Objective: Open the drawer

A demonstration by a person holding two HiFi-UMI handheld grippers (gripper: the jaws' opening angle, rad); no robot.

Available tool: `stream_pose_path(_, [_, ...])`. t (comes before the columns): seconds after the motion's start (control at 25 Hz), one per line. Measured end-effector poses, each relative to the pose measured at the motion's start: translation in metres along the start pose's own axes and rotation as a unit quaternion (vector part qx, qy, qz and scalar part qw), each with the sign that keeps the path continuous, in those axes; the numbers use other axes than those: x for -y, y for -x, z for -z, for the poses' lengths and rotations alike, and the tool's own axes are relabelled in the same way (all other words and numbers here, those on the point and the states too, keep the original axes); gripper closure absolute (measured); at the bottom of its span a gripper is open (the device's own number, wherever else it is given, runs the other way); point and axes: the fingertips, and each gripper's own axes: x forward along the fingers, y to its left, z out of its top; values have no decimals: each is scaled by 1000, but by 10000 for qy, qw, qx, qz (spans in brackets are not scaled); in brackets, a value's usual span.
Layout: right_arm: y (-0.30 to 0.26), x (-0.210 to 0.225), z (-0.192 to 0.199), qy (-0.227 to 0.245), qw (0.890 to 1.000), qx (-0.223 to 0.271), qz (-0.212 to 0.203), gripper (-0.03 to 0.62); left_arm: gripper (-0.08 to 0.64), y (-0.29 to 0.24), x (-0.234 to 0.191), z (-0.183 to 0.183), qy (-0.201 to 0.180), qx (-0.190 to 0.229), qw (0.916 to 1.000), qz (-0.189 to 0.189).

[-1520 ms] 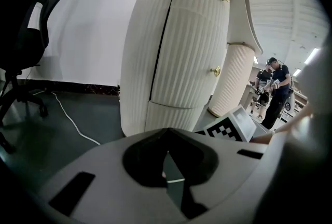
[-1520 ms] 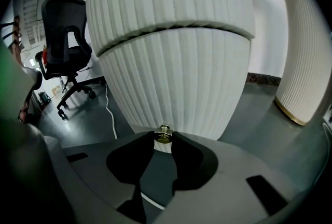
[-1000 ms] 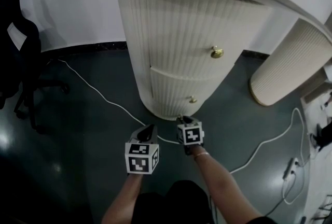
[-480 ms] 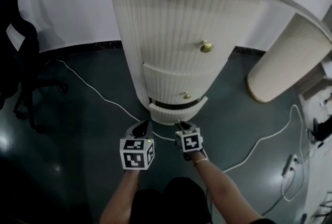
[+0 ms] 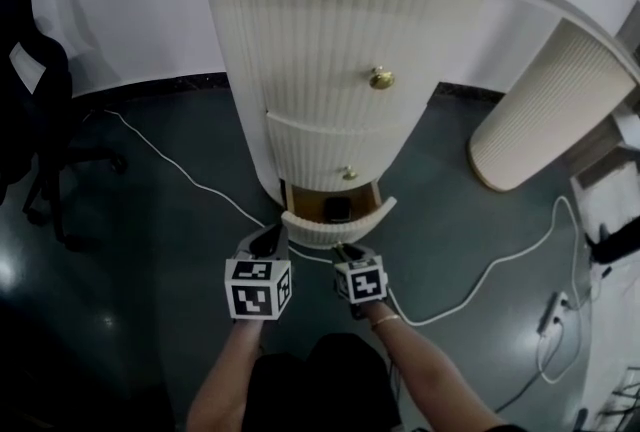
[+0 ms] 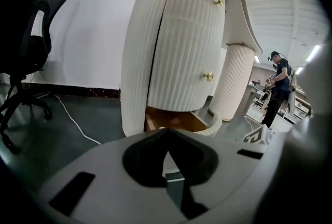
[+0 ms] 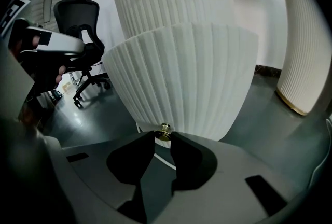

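Dark floor [image 5: 150, 250] surrounds the ribbed cabinet [image 5: 320, 70], whose bottom drawer [image 5: 335, 226] stands partly out at its foot, right gripper [image 5: 344, 252] clamped on the brass knob [image 7: 164, 130], left gripper [image 5: 265, 241] closed empty nearby: mid-pull, seemingly, needing a straight draw away from the cabinet.

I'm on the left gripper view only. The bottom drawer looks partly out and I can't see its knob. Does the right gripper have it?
Observer: Yes. In the right gripper view, the right gripper has its jaws closed on the bottom drawer's brass knob.
Operator: Anything inside? I only see bare wood.
Observer: The head view shows one dark flat object lying inside the drawer. It is too small to identify.
Operator: Is the floor on the right clear?
Observer: No. In the head view a white cable runs across the floor to the right of the open drawer.
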Motion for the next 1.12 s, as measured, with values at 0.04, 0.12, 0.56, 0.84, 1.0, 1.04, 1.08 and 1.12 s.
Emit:
stream_pose_path(0.04, [2,0,3,7,10000,-25,-4,496,555,1,0,0,-1,-8,10000,-3])
stream_pose_path(0.12, [5,-1,9,-4,10000,-58,-35,495,555,3,-1,1,15,-22,10000,-11])
stream_pose_path(0.56, [16,-6,21,-20,9998,-199,-96,496,555,7,4,2,-60,-189,9998,-61])
stream_pose_path(0.84, [29,-11,42,-15,9992,-344,-193,495,555,9,9,-3,-121,-149,9998,-75])
stream_pose_path(1.0, [36,-15,52,-50,9989,-395,-265,495,555,10,13,-4,-144,-149,9998,-57])
stream_pose_path(1.04, [37,-14,54,-24,9989,-411,-238,495,555,10,14,-4,-153,-153,9998,-53])
stream_pose_path(1.08, [38,-11,57,16,9989,-427,-187,496,555,10,15,-4,-165,-157,9997,-52])
stream_pose_path(1.12, [38,-9,59,41,9989,-446,-164,496,555,10,15,-4,-177,-161,9997,-51])
